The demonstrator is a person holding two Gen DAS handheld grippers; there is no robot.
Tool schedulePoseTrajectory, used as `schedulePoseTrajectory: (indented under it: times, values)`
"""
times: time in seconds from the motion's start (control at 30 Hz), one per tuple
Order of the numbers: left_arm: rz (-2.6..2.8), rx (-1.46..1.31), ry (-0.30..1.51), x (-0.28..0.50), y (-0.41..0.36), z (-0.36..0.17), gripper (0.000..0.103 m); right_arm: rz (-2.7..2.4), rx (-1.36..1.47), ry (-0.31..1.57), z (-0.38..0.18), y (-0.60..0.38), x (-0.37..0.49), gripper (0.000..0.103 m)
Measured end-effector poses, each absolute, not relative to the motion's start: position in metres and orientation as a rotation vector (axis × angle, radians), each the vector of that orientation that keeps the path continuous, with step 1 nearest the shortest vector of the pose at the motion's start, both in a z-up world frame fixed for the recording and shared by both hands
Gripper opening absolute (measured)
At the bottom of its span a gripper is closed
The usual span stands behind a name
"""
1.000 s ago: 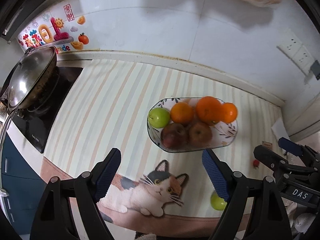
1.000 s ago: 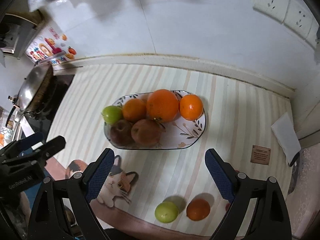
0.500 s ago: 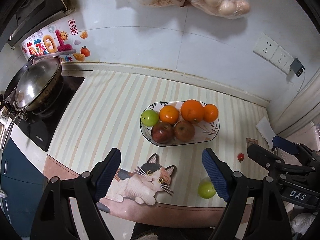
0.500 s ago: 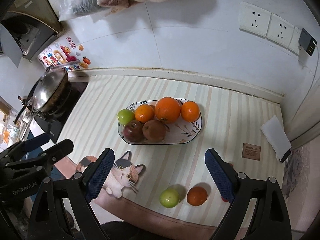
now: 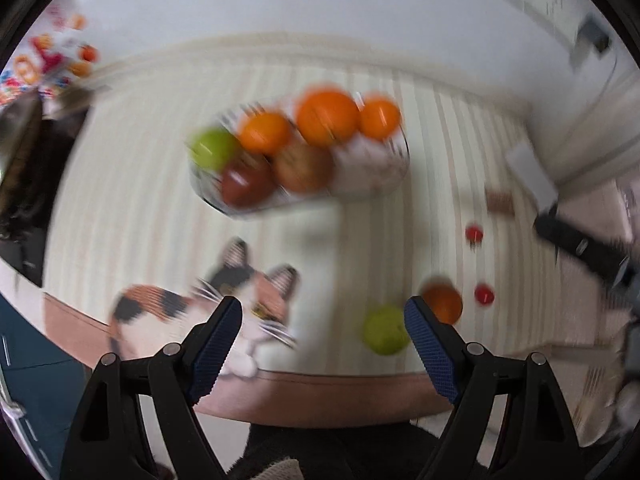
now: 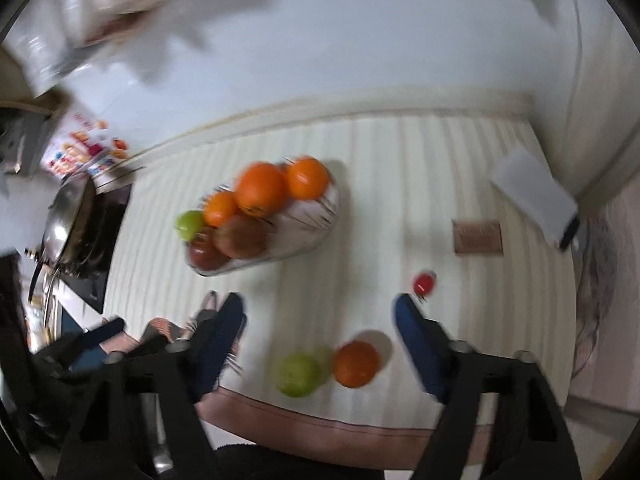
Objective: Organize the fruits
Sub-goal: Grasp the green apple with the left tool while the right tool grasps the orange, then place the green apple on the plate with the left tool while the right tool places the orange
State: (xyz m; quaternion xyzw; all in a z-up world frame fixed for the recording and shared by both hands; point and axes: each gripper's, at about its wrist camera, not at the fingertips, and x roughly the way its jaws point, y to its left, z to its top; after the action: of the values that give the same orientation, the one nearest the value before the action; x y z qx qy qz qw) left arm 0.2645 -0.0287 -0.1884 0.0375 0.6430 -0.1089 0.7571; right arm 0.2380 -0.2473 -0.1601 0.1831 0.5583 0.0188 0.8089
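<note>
An oval patterned fruit plate (image 5: 376,184) (image 6: 308,232) holds oranges, red apples and a green apple. A loose green apple (image 5: 384,330) (image 6: 300,374) and a loose orange (image 5: 444,304) (image 6: 356,363) lie near the counter's front edge, with two small red fruits (image 5: 474,233) further right, one showing in the right wrist view (image 6: 424,282). My left gripper (image 5: 322,322) is open and empty above the cat mat, left of the loose apple. My right gripper (image 6: 320,320) is open and empty just above the loose fruits. Both views are blurred.
A cat picture (image 5: 208,304) lies on the striped mat. A wok on a stove (image 6: 72,216) stands at the far left. A brown card (image 6: 478,238) and a white cloth (image 6: 532,196) lie at the right. The tiled wall backs the counter.
Both views have swung to the right and gone blurry. The loose orange and both small red fruits now show in the left view. Both grippers stay open.
</note>
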Motion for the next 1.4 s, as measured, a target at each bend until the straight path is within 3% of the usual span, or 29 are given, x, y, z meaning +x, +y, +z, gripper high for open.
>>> schedulePoseTrajectory:
  times: [0.37,0.4,0.47,0.9,1.13,1.23,1.4]
  values:
    - [-0.356,0.230,1.635,0.255,-0.107,-0.299,0.083,-0.043,0.512,1.348,-0.250,-0.290,0.226,0.072]
    - [-0.363,0.239,1.637,0.254,-0.110,-0.304,0.080,-0.043,0.515,1.354,-0.254,-0.290,0.224,0.072]
    - [-0.372,0.256,1.638,0.253,-0.112,-0.310,0.052,-0.040,0.520,1.368,-0.260,-0.290,0.221,0.072]
    - [-0.180,0.141,1.620,0.269,-0.032,-0.304,0.051,0.069,0.554,1.520,-0.316,-0.245,0.223,0.072]
    - [-0.151,0.078,1.614,0.268,-0.027,-0.302,0.051,0.109,0.506,1.587,-0.339,-0.221,0.229,0.072]
    - [-0.149,0.067,1.614,0.266,-0.028,-0.301,0.051,0.110,0.482,1.599,-0.346,-0.217,0.229,0.059]
    - [-0.156,0.057,1.608,0.284,-0.018,-0.296,0.051,0.122,0.479,1.580,-0.347,-0.213,0.231,0.057]
